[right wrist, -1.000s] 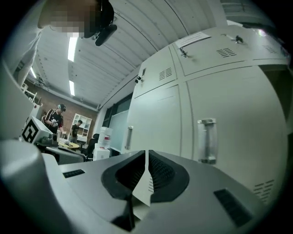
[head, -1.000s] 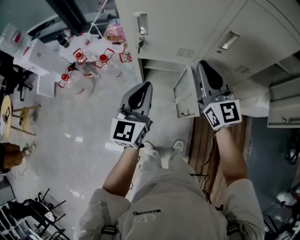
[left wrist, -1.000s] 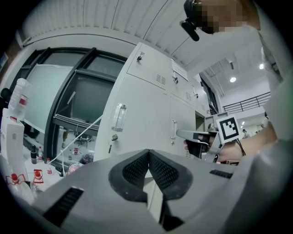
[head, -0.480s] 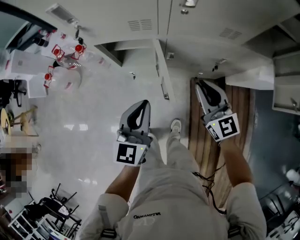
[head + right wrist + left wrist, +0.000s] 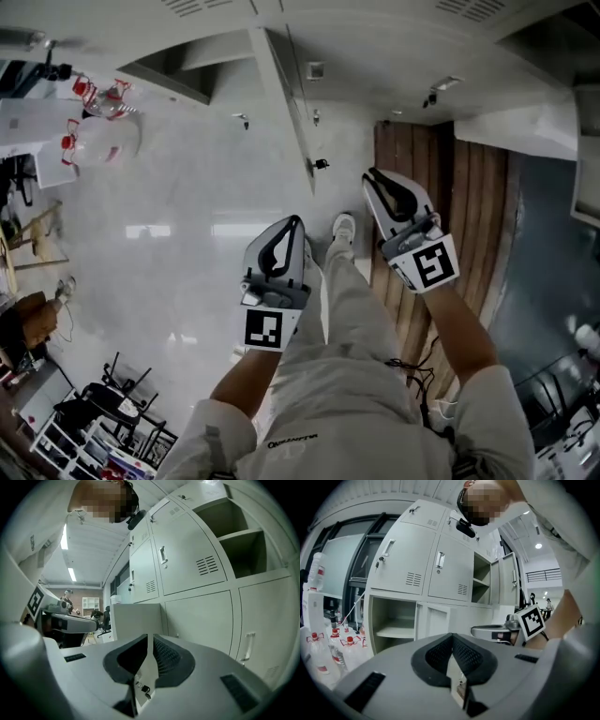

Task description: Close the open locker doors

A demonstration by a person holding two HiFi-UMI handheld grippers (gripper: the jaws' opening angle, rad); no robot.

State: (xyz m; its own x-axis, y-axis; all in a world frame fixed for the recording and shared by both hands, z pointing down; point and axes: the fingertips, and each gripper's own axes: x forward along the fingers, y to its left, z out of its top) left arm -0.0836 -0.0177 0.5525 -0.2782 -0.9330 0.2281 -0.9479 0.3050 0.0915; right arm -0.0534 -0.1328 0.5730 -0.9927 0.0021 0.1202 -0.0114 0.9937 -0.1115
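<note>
- A pale grey metal locker door in the bottom row stands swung out, edge-on from my head view, over the glossy light floor.
- The left gripper view shows the shelved bottom compartment gaping beside that door, with water bottles with red caps and labels on the floor to its left.
- Higher in the same bank, an upper grey locker is also open, its door turned outward.
- My grey left gripper hangs over the floor, near the door's free edge without touching it. Its jaws are pressed together and empty.
- My grey right gripper hangs above the brown wooden strip flooring, to the right of the door and apart from it. A narrow gap shows between its jaws, which are closing with nothing between them.
- The right gripper view looks past its jaws at the door's flat panel, with closed lockers to the right.
</note>
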